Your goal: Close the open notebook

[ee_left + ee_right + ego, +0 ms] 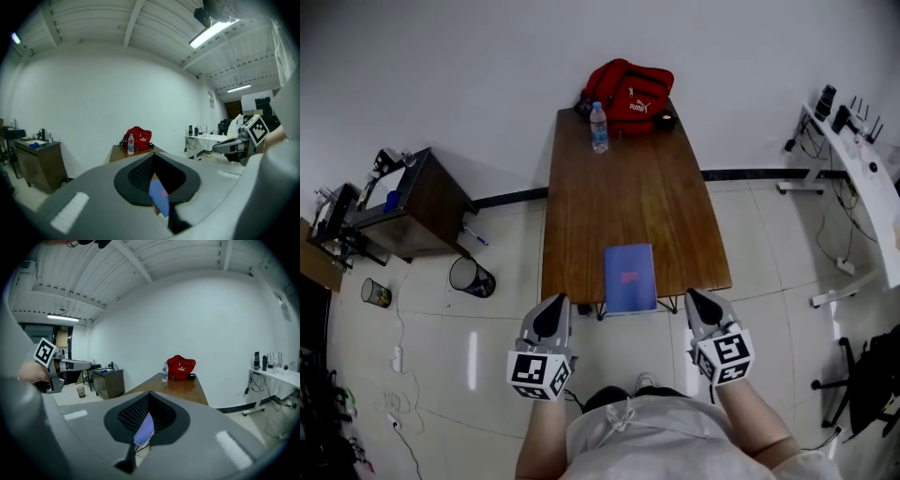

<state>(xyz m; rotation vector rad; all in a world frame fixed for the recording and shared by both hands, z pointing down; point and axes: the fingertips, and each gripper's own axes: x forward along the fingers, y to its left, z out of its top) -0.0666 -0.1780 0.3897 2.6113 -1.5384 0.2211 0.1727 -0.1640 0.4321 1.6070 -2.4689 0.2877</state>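
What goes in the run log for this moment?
notebook: closed, blue cover up, near edge of table | left gripper: shut, empty, short of table | right gripper: shut, empty, short of table | task: looks done

- Head view: high overhead, steeply down; table (628, 206) runs toward 12 o'clock.
- Both gripper views: low, near level, off table's 6 o'clock end, facing 12.
- All share notebook (629, 277) and red bag (628, 89).

Notebook (629, 277): blue cover, small red mark at centre. Closed, flat, at near edge of brown wooden table (619, 187), spine running away from viewer.
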